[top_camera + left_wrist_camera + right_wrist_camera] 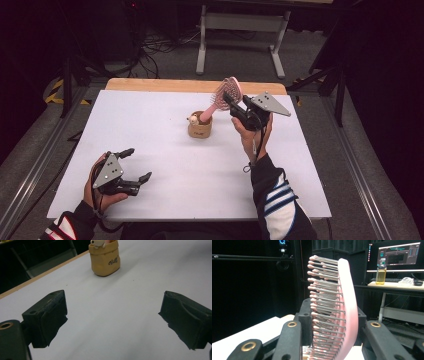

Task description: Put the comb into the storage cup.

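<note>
Where the white worktop [165, 145] spreads across the high view, with a strip of bare wood along its far edge, most of its surface lies bare. Beyond it stands a pale metal frame [240, 30] on grey carpet, with dark cables behind.

At the near left corner, a person's left hand holds the left tongs [136, 166] low over the sheet, the jaws spread wide with nothing between them. In the left gripper view the two black pads [47, 317] stand far apart with bare white sheet between, and the tan holder sits ahead of them at the top.

On the right, a hand in a dark sleeve with white stripes lifts the right tongs [229, 101] above the worktop, near the far edge. Their jaws are pinching the pink hairbrush [227, 92] by its head. The brush slants down to the left, and its handle end reaches into the mouth of the small tan holder [200, 129], which stands near the middle of the sheet, toward the far side. In the right gripper view the brush head [342, 315] stands upright between the jaws, its grey bristles with pink tips pointing left.

A small pale figure [193, 119] sits at the holder's rim; dark lettering on the holder's side is too small to read.
</note>
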